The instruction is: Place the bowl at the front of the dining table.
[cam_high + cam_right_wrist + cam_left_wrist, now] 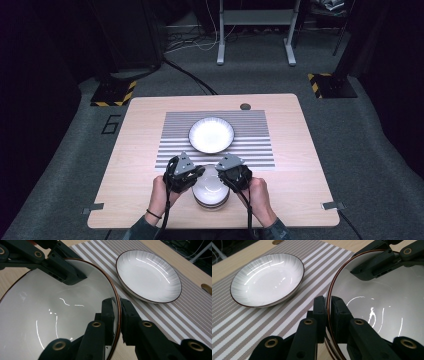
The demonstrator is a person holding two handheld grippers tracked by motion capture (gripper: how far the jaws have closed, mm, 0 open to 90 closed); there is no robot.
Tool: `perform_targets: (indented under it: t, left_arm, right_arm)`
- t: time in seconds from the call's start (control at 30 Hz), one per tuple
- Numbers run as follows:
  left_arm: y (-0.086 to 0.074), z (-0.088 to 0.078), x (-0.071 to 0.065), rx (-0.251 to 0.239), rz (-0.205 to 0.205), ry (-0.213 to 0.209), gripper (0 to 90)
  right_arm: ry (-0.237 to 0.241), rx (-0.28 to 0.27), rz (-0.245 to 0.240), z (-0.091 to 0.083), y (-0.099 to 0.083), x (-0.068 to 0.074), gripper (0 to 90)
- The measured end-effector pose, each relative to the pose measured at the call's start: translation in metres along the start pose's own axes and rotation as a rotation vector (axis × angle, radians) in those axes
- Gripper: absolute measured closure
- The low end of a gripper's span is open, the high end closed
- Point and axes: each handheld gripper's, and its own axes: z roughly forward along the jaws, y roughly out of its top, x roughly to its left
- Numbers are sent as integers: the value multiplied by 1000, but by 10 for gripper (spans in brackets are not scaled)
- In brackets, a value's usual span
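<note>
A white bowl with a thin brown rim (210,184) sits on top of a small stack near the table's front edge. My left gripper (199,173) is shut on its left rim, with one jaw inside the bowl (374,312) and one outside. My right gripper (222,176) is shut on the opposite rim in the same way, its jaws on either side of the bowl's (57,315) wall. Each gripper view also shows the other gripper across the bowl. A shallow white plate (211,135) with grey streaks lies beyond on the placemat, apart from the bowl.
A grey-and-white striped placemat (250,150) covers the middle of the wooden table (300,170). A round cable hole (245,106) sits at the far edge. Yellow-and-black stand bases (114,93) and a desk frame stand on the carpet beyond.
</note>
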Motion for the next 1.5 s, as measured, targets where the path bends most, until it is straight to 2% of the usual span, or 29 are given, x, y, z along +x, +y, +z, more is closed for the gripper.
perform_targets:
  t: [0.03,0.33,0.67,0.97,1.17,1.33,1.5]
  left_arm:
    - [0,-1,-1,-13,7,12,827]
    - [-4,-5,-3,-60,18,28,826]
    - [-4,-9,-3,-85,12,36,828]
    - [2,-16,-1,-99,28,38,827]
    - [7,-19,0,-106,37,46,827]
    - [9,-22,2,-125,27,41,825]
    - [13,-24,2,-129,38,53,826]
  right_arm:
    - [-9,-6,-6,-1,0,1,818]
    - [-47,-49,-37,-6,1,6,814]
    - [-67,-68,-57,-9,4,10,812]
    - [-89,-81,-86,-15,9,11,812]
    - [-99,-94,-84,-18,13,10,811]
    - [-100,-101,-84,-22,17,9,809]
    - [-108,-107,-88,-23,20,8,809]
